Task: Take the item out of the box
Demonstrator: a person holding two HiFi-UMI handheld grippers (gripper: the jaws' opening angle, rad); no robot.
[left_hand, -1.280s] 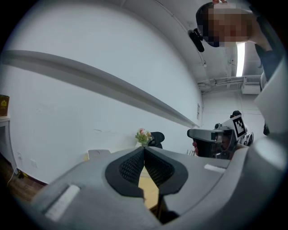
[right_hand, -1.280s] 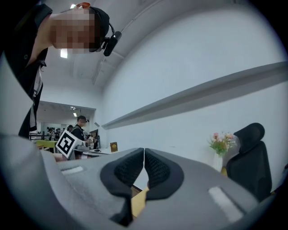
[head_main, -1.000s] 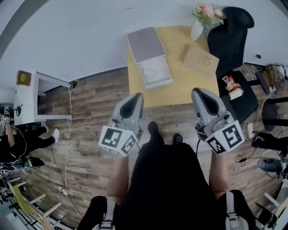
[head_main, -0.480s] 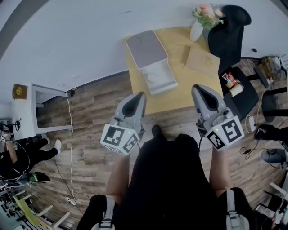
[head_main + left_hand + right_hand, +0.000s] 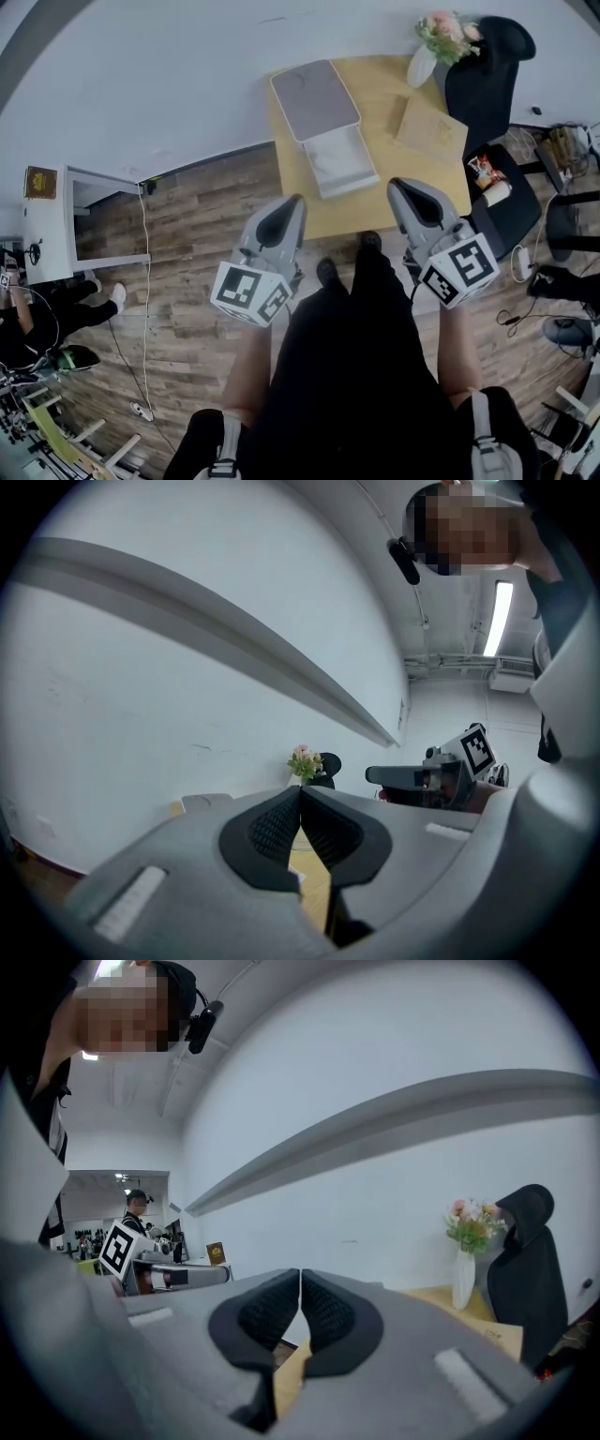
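On the yellow table ahead lies an open white box with its grey lid folded back toward the wall. Its contents look white and I cannot make them out. My left gripper is held over the wooden floor, short of the table's near edge, jaws shut and empty. My right gripper hangs at the table's near edge, to the right of the box, also shut and empty. The left gripper and the right gripper each show pads pressed together in their own views.
A brown flat package and a vase of flowers sit on the table's right part. A black chair stands at the right with a snack bag and a cup on its seat. A white cabinet and a seated person are at the left.
The person has stepped a foot toward the table. The right gripper has shifted a little left and forward to the table's edge. Both grippers stay shut.
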